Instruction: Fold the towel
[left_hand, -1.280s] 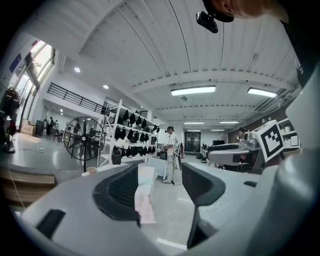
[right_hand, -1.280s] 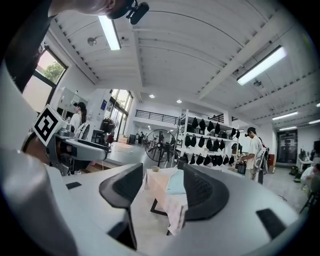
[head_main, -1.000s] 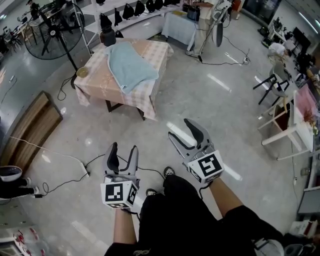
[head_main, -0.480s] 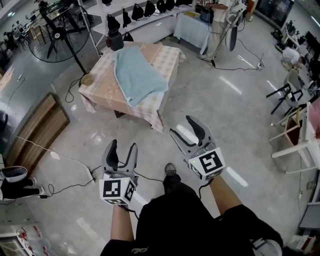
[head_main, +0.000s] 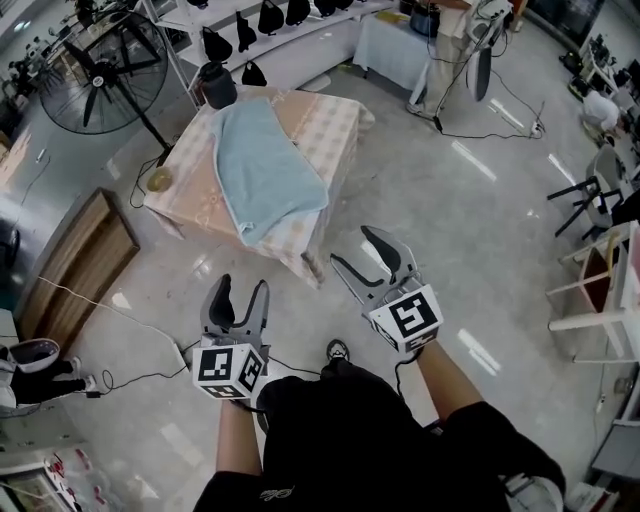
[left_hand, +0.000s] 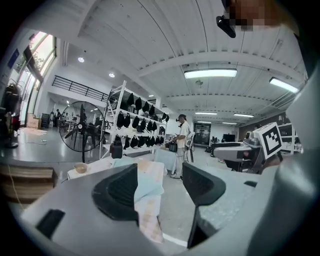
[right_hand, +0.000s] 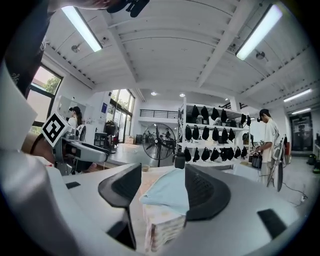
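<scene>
Change since a second ago: the table (head_main: 335, 120) is drawing closer to both grippers. Its near corner is now sitting just ahead of the jaw tips in the head view, where it was well ahead of them before. Judged meaning: the approach is nearly finished, and no fold has begun.

- Table, checked cloth: standing ahead of both grippers, slightly to the left gripper's side.
- Fan (head_main: 100, 70), floor-standing: standing far ahead and to the left of the left gripper, beyond the table.
- Towel (head_main: 265, 165), pale blue: lying unfolded and rumpled along the tabletop, with its near end hanging over the edge facing the grippers. It is showing through the gap of each pair of jaws, yet it is still apart from both and nothing is touching it.
- Left gripper (head_main: 242, 287): being held in the air with its jaws spread, carrying nothing.
- Right gripper (head_main: 352, 248): being held in the air with its jaws spread wide, carrying nothing. It is riding slightly ahead of the left one.
- Dark jug (head_main: 217, 83): standing at the table's far end, beyond the towel.
- Small bowl (head_main: 158, 179): sitting at the table's left corner, left of the towel.
</scene>
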